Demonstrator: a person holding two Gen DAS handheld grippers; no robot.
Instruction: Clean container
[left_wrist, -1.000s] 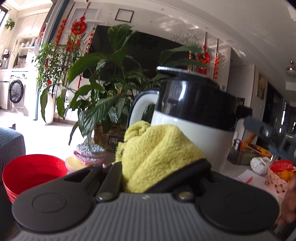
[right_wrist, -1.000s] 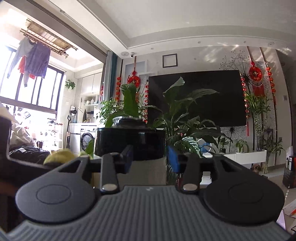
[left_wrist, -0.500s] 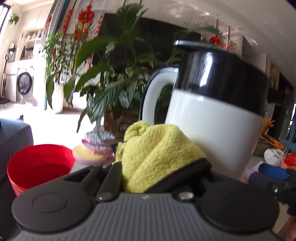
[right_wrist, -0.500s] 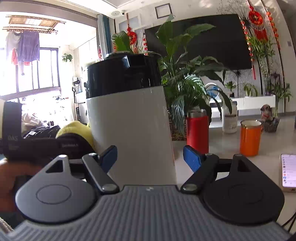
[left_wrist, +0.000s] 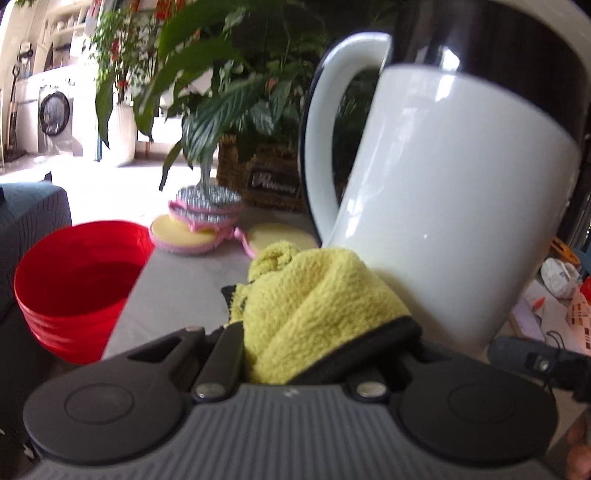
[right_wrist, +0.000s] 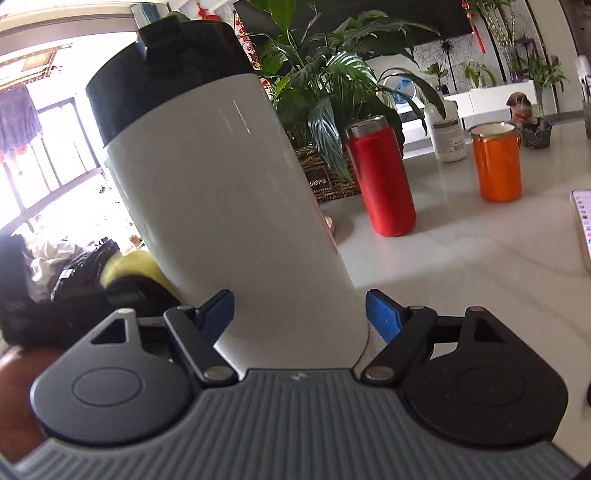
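L wrist view: left gripper (left_wrist: 317, 325) clamped on a bunched yellow cloth (left_wrist: 314, 306); cloth fills the gap betw the black fingers and bulges forward. Cloth front sits right at the lower wall of the container (left_wrist: 454, 206); contact itself not resolvable. Container = white body, black glossy upper band, white loop handle (left_wrist: 321, 122) on its left side in this view. It stands on a grey tabletop (left_wrist: 184, 273) and looks tilted, though fisheye may account for that.

Only L view shows: handle; red basin (left_wrist: 77, 280) at table's left edge; pink-rimmed scrub pads (left_wrist: 199, 218) w/ silvery tops behind it; woven basket (left_wrist: 266, 177) under a leafy plant; washing machine (left_wrist: 55, 110) far left. Dark tip of the other gripper just visible lower right.

R wrist view: right gripper (right_wrist: 299, 314) spread wide, blue pads (right_wrist: 384, 317) either side of the container base (right_wrist: 236, 206). Jaws have just been opening; container sits betw them, right pad clearly off the wall, left pad close beside it, no squeeze seen.

Only R view shows: container's black lid w/ a raised tab on top; red bottle (right_wrist: 380, 177); orange cup (right_wrist: 498, 162); white jar (right_wrist: 447, 136); phone edge (right_wrist: 583, 229) at far right. Yellow cloth (right_wrist: 129, 266) shows at left, behind the container.
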